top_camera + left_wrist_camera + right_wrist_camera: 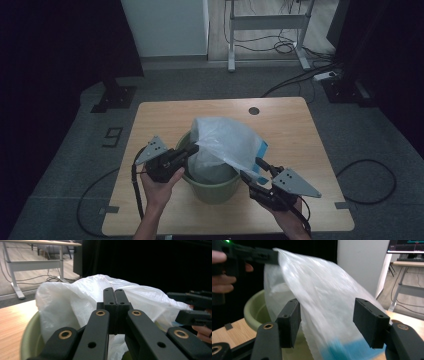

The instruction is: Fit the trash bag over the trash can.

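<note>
Tool on the left (pixel 191 149) has its jaws pressed together at the near-left rim of the bin (pixel 212 191). In the left gripper view they meet in front of the bag (pixel 75 300), and whether film is pinched between them I cannot tell; in the right gripper view the tip sits at the bag's upper edge, so it is probably holding that edge up to keep the mouth spread. The left hand (pixel 159 187) comes in low from the near edge of the worktop (pixel 150 115), tool angled up and rightward toward the bin.

The bag, white with a blue patch at its lower right, stands half inside the green bin at mid-worktop and drapes over the right rim.

Right tool (pixel 251 168) has its jaws apart, straddling the sloping film just above the blue patch without pressing it. That looks like lining up for a second hold so the bag can be stretched over the rim. The right hand (pixel 290 220) sits near the front-right corner, tool pointing up and leftward.
</note>
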The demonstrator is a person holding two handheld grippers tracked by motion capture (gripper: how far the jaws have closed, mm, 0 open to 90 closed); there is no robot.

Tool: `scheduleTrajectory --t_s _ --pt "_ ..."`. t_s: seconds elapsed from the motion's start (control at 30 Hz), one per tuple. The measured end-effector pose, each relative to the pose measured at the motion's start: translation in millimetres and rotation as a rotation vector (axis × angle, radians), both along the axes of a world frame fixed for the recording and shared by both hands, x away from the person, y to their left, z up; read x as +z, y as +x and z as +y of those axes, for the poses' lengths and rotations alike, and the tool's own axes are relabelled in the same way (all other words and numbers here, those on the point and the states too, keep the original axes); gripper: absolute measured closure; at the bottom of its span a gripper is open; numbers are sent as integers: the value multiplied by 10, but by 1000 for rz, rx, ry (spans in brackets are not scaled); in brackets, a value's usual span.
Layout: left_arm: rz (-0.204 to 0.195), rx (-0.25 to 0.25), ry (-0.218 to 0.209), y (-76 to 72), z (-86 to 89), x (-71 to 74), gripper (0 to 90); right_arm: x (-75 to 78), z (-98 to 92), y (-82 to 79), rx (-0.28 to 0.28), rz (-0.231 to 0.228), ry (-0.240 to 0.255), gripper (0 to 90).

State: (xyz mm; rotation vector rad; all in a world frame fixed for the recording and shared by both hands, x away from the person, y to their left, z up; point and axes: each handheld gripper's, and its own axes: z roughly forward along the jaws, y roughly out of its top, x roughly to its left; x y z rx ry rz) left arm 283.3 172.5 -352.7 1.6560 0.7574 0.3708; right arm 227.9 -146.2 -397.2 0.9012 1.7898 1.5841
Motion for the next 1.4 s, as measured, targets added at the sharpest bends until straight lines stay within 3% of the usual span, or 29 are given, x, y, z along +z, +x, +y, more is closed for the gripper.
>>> scheduleTrajectory --t_s 0.13,0.2,0.23,0.27,0.4,0.5,0.77,0.87,1.0,1.07,1.4 --pt "6 7 -12 -4 77 -10 900 -99 -52 7 -23 22 -2 426" --pt "10 10 -17 -6 106 -17 900 -152 -81 28 -47 33 -11 513" --pt "12 10 -18 -7 127 -23 900 -182 -122 53 -44 46 4 660" --pt "14 8 -19 -7 138 -27 900 -182 -122 53 -44 46 4 660" --pt "21 3 -17 -18 178 -51 900 -157 -179 74 -51 27 33 824" --pt "24 -6 -17 -32 196 -66 900 -63 -191 95 -29 -3 44 890" --pt "11 -43 16 -111 200 -47 762 145 -108 163 -1 -57 27 892" --pt "5 -51 38 -148 195 -28 653 160 -73 189 6 -57 23 892" --pt "-7 -38 78 -190 170 8 428 127 -34 210 26 -55 11 893" --pt "-19 -32 87 -203 159 32 381 114 -21 221 32 -50 6 893" --pt "-30 -32 79 -69 96 136 338 126 -8 228 57 -48 -5 893"
